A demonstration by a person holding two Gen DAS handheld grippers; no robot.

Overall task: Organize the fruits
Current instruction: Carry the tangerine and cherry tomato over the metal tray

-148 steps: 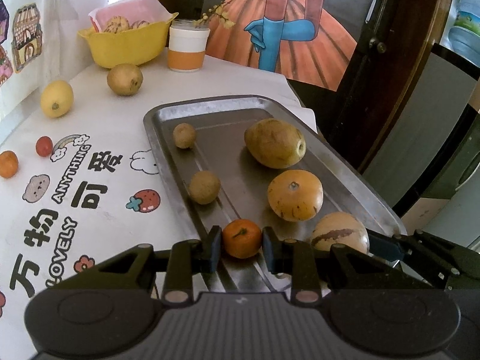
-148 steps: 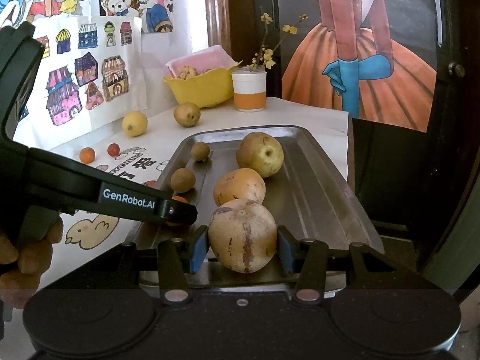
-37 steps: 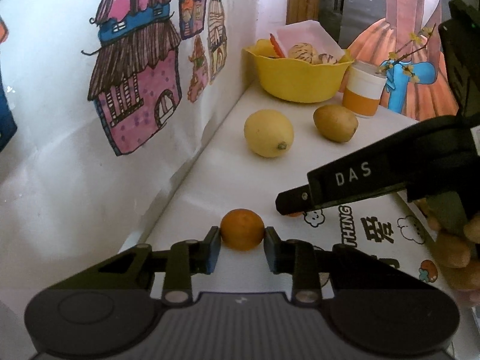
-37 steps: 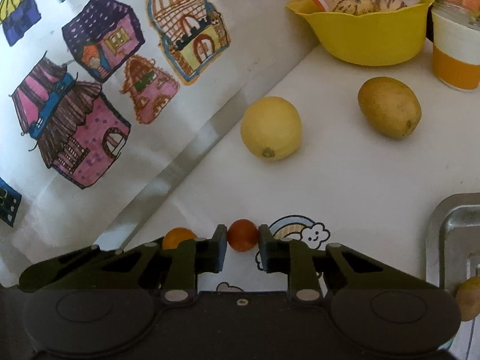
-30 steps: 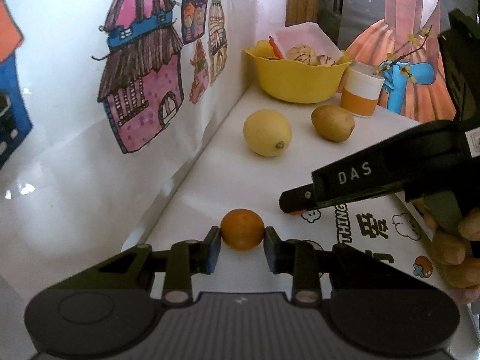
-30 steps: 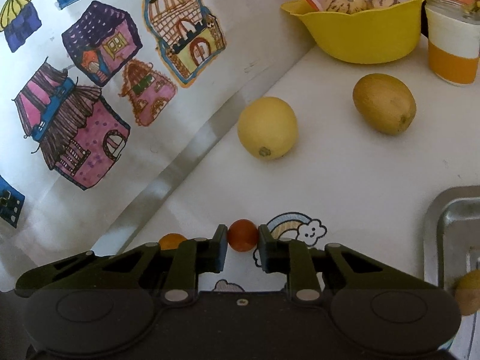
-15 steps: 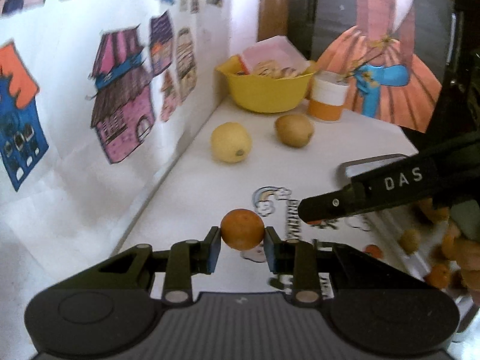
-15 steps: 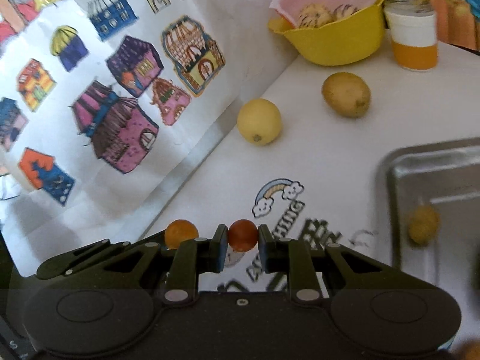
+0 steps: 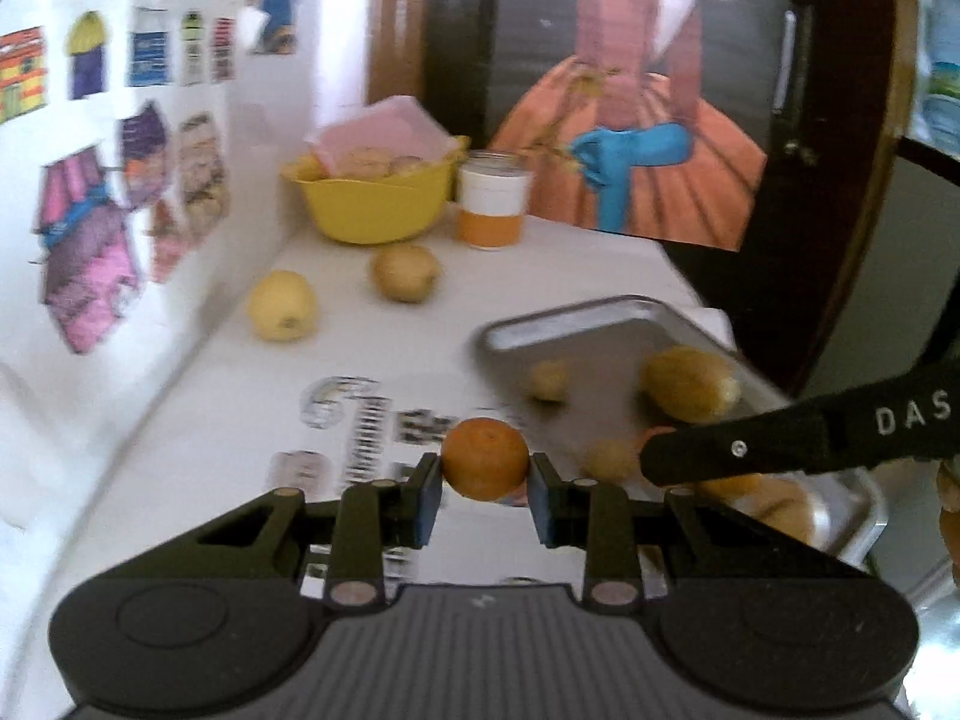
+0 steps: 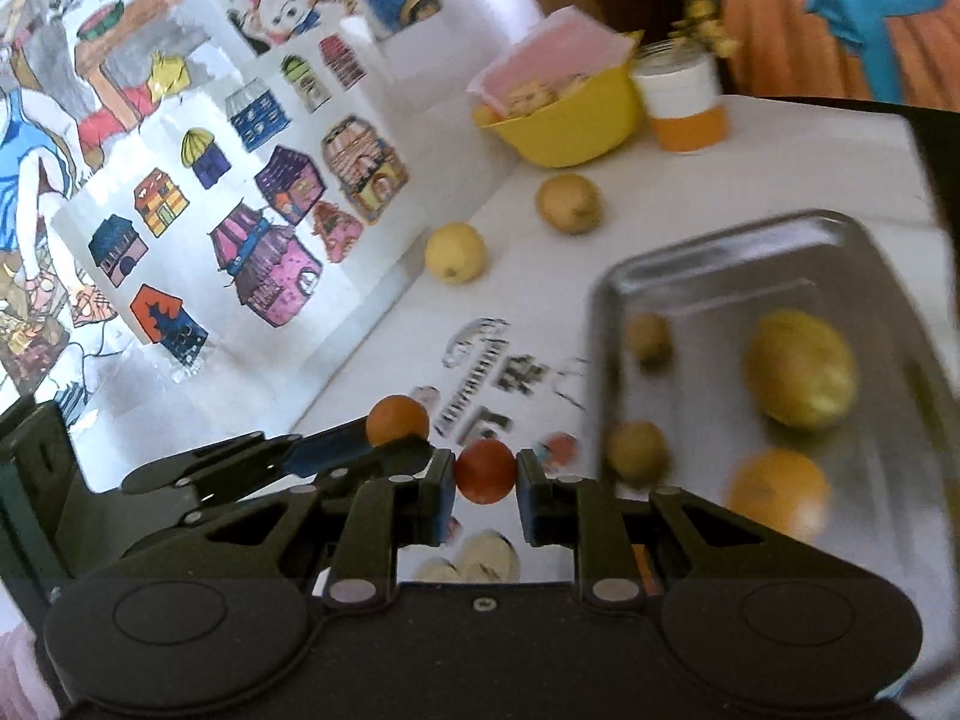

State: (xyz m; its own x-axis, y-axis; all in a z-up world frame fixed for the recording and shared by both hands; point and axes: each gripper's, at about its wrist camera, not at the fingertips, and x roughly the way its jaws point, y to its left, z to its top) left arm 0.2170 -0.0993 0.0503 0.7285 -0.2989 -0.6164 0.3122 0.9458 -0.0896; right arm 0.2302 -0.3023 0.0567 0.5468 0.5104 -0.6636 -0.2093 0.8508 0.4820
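My left gripper (image 9: 485, 483) is shut on a small orange fruit (image 9: 485, 465), held above the white tablecloth just left of the metal tray (image 9: 606, 324). My right gripper (image 10: 483, 489) is shut on a small red fruit (image 10: 485, 471), also in the air left of the metal tray (image 10: 720, 246). The small orange fruit (image 10: 397, 418) and the left gripper's fingers show at the left of the right wrist view. In the tray lie a yellow-green pear (image 10: 801, 369), an orange (image 10: 780, 495) and two small brown fruits (image 10: 636, 453). The view is blurred by motion.
A lemon (image 9: 282, 306) and a brown kiwi-like fruit (image 9: 405, 272) lie on the cloth by the wall. Behind them stand a yellow bowl (image 9: 372, 204) with striped fruits and an orange-and-white cup (image 9: 492, 210). Paper drawings cover the left wall (image 10: 240, 180). The right gripper's arm (image 9: 810, 438) crosses over the tray.
Both grippers lifted their fruits off the cloth near the wall and swung right toward the tray; the tray and its fruits have come into both views.
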